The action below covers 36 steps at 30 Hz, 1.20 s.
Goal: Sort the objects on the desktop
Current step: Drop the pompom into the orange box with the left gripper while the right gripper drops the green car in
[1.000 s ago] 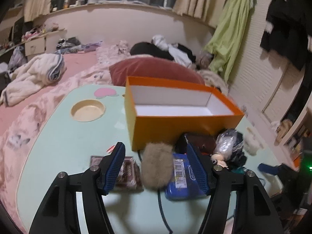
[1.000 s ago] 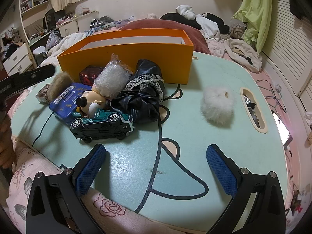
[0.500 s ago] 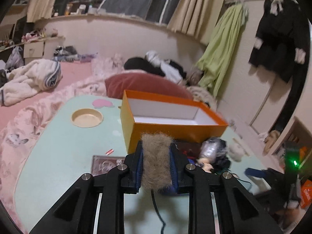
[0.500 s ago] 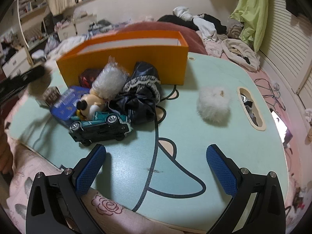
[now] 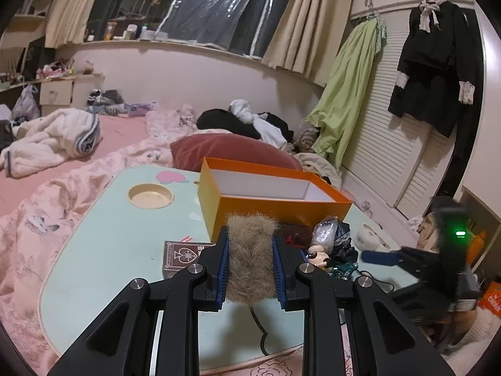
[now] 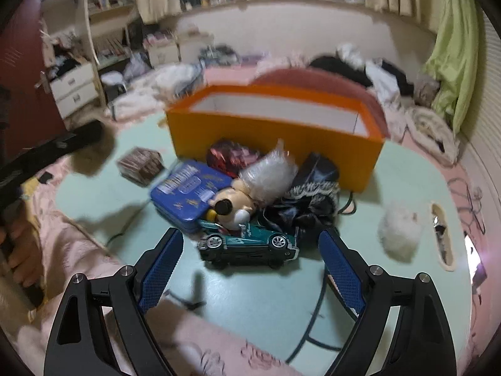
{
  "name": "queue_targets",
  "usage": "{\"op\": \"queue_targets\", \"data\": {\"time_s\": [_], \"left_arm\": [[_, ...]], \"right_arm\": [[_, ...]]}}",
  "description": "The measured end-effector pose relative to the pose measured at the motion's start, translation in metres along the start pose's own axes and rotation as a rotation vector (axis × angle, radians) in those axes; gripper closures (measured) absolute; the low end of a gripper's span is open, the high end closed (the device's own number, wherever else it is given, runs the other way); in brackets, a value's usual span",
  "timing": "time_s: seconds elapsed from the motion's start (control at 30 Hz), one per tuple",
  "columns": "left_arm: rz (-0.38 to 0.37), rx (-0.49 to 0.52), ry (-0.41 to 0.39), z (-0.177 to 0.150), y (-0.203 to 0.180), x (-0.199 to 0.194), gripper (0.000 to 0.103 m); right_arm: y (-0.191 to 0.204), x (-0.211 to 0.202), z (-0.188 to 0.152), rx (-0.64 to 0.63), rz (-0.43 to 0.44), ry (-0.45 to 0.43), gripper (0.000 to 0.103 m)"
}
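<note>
My left fingers [image 5: 250, 269] clamp the brown fur pompom [image 5: 250, 260] above the desk [image 5: 109, 250]; I carry it level over the orange box [image 5: 266, 203] before releasing. My right fingers [image 6: 250, 266], empty, are closing toward the green toy car [image 6: 247, 244].

Left tongs [image 5: 250, 266] clamped tight on something furry; right tongs [image 6: 250, 266], seemingly empty, are closing.

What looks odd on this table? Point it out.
The green toy car lies tipped on its side beside the blue tin, wheels facing the camera; the objects sit piled outside the empty orange box.
</note>
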State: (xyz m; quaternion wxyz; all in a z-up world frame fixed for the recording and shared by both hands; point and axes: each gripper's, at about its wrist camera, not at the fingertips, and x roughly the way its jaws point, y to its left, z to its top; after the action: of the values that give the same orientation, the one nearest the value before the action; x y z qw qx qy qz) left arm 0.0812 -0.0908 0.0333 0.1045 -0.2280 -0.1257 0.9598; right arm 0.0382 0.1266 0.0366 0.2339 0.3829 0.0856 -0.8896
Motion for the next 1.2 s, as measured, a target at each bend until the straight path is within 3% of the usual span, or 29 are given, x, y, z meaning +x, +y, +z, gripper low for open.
{"op": "queue_targets", "data": {"time_s": [0.03,0.1,0.13,0.3,0.4,0.5,0.67,0.7,0.83,0.9,0.93,1.03,1.2], "left_arm": [[-0.004,-0.003,0.002,-0.001,0.001,0.001,0.080],[-0.006,-0.003,0.002,-0.002,0.000,0.001,0.080],[-0.008,0.000,0.005,-0.002,0.000,0.002,0.080],[-0.015,0.019,-0.002,-0.002,-0.007,-0.002,0.080],[-0.028,0.025,-0.008,0.005,-0.012,0.000,0.080],[-0.035,0.037,0.014,0.025,-0.021,0.015,0.080],[-0.026,0.035,0.095,0.072,-0.026,0.073,0.080],[-0.018,0.013,0.121,0.082,-0.022,0.089,0.078],[0.082,-0.075,0.208,0.087,-0.002,0.132,0.034],[0.065,-0.068,0.262,0.076,0.002,0.142,0.033],[0.045,-0.029,0.273,0.070,-0.002,0.144,0.031],[0.143,0.162,0.261,0.057,-0.023,0.138,0.030],[0.179,0.215,0.255,0.050,-0.032,0.137,0.029]], "right_arm": [[0.000,0.009,0.000,0.008,0.005,0.037,0.014],[-0.002,0.015,-0.003,0.015,0.041,0.068,0.029],[-0.004,0.012,-0.006,0.019,0.073,0.057,0.030],[-0.009,-0.016,-0.020,0.038,0.120,-0.048,0.030],[-0.011,-0.046,-0.027,0.044,0.164,-0.165,0.030],[-0.014,-0.055,-0.006,0.052,0.139,-0.214,0.030],[-0.040,-0.029,0.064,0.117,0.089,-0.205,0.029],[-0.045,-0.019,0.076,0.125,0.076,-0.194,0.029],[-0.064,0.034,0.104,0.153,-0.006,-0.085,0.029],[-0.067,0.056,0.097,0.184,-0.031,0.018,0.028],[-0.063,0.052,0.092,0.152,-0.060,-0.021,0.027],[-0.058,0.045,0.078,0.164,-0.067,-0.069,0.022],[-0.053,0.036,0.068,0.176,-0.068,-0.063,0.021]]}}
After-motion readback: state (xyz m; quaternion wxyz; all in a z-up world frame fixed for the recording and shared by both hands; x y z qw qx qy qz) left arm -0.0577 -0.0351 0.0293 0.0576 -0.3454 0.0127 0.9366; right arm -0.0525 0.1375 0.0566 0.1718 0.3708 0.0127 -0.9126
